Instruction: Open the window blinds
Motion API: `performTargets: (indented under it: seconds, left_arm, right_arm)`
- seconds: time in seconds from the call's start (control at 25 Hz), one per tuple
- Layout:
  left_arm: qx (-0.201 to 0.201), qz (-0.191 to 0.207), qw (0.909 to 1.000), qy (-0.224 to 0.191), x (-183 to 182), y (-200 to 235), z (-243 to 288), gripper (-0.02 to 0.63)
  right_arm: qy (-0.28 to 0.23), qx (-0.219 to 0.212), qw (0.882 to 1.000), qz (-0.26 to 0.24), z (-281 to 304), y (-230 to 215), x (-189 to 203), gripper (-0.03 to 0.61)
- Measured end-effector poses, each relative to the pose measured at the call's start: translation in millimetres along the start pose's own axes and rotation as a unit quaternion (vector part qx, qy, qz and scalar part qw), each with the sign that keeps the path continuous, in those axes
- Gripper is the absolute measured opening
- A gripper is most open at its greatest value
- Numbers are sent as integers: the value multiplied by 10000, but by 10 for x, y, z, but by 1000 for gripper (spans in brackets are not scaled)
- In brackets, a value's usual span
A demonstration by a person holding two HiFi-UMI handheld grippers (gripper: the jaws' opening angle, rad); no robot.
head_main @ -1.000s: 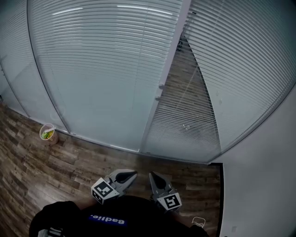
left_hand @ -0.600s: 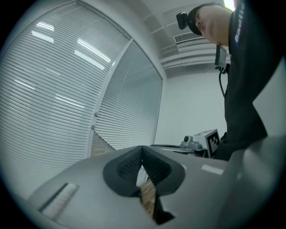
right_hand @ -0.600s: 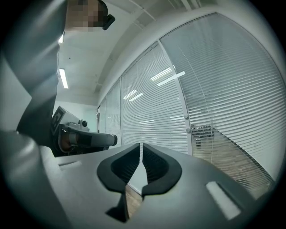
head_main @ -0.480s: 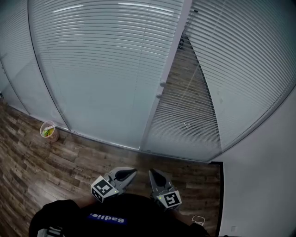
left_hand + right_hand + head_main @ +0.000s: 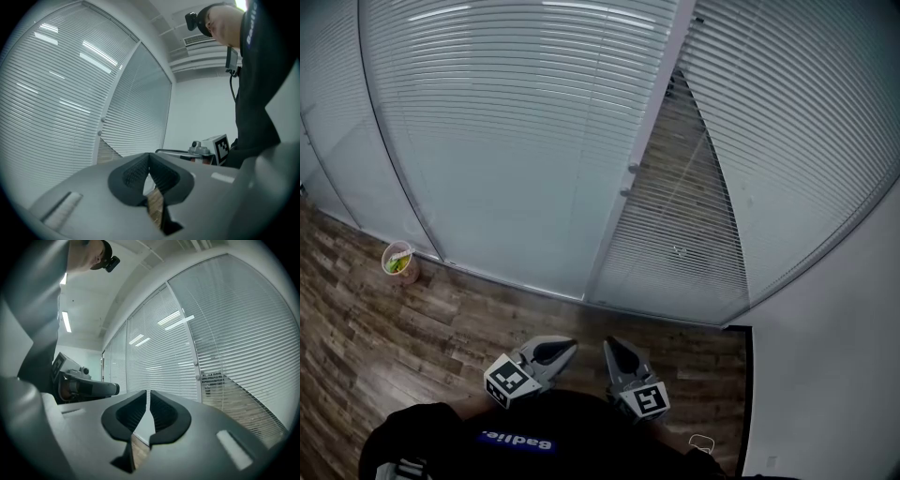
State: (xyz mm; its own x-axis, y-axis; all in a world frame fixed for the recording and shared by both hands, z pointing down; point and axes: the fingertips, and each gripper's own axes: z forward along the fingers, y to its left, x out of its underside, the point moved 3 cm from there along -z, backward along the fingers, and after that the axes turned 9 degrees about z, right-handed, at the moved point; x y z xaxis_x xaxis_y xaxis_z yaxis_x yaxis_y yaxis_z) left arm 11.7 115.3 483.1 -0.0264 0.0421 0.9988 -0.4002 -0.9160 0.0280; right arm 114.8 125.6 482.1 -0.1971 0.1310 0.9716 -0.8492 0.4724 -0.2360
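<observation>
Both grippers are hovering low in front of the window blinds (image 5: pixel 516 141).
The left gripper (image 5: pixel 565 348) is pointing toward the blinds, its fingers (image 5: pixel 131 176) pressing together on nothing. The right gripper (image 5: pixel 607 346) is sitting just beside it; its fingers (image 5: pixel 165 416) have just been opening to a thin gap with nothing between them. The blinds are hanging well ahead, with one panel's slats lying skewed above the wood floor (image 5: pixel 384 328).

cool, even indoor light, strong fisheye on every view
i see a ceiling light strip (image 5: pixel 65 322) mirrored as pale glare streaks on the blinds (image 5: pixel 506 141); the wood floor (image 5: pixel 412 328) sits dimmer, with no hard shadows. straight lines bow toward the edges, both gripper views fade into round black corners, and their near foreground looks soft.
</observation>
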Motion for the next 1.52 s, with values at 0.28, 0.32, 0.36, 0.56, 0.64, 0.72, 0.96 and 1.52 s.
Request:
performTargets:
  seconds: [0.28, 0.32, 0.36, 0.56, 0.64, 0.72, 0.96, 1.52]
  left_arm:
    - [2, -11, 10000, 6, 7, -3, -40, 0]
    - [0, -13, 10000, 11, 4, -2, -42, 0]
    - [-3, -17, 10000, 16, 0, -4, -46, 0]
    - [-23, -41, 10000, 30, 3, 13, -62, 0]
    - [-38, -48, 10000, 30, 23, 38, -63, 0]
    - [-61, -54, 10000, 17, 26, 62, -87, 0]
    - [-73, -93, 9999, -11, 42, 131, -209, 0]
    - [-48, -234, 9997, -94, 64, 448, -522, 0]
  right_arm:
    - [-21, 26, 10000, -33, 31, -17, -35, 34]
    - [-23, 28, 10000, -43, 35, -33, -34, 35]
    - [-19, 32, 10000, -60, 34, -55, -23, 35]
    - [-14, 58, 9999, -117, 74, -106, -63, 40]
    - [-53, 43, 9999, -87, 117, -107, -107, 40]
    - [-40, 41, 9999, -102, 138, -122, -90, 40]
    - [-80, 57, 9998, -147, 244, -17, -136, 42]
    - [-41, 211, 9996, -197, 554, 148, -49, 43]
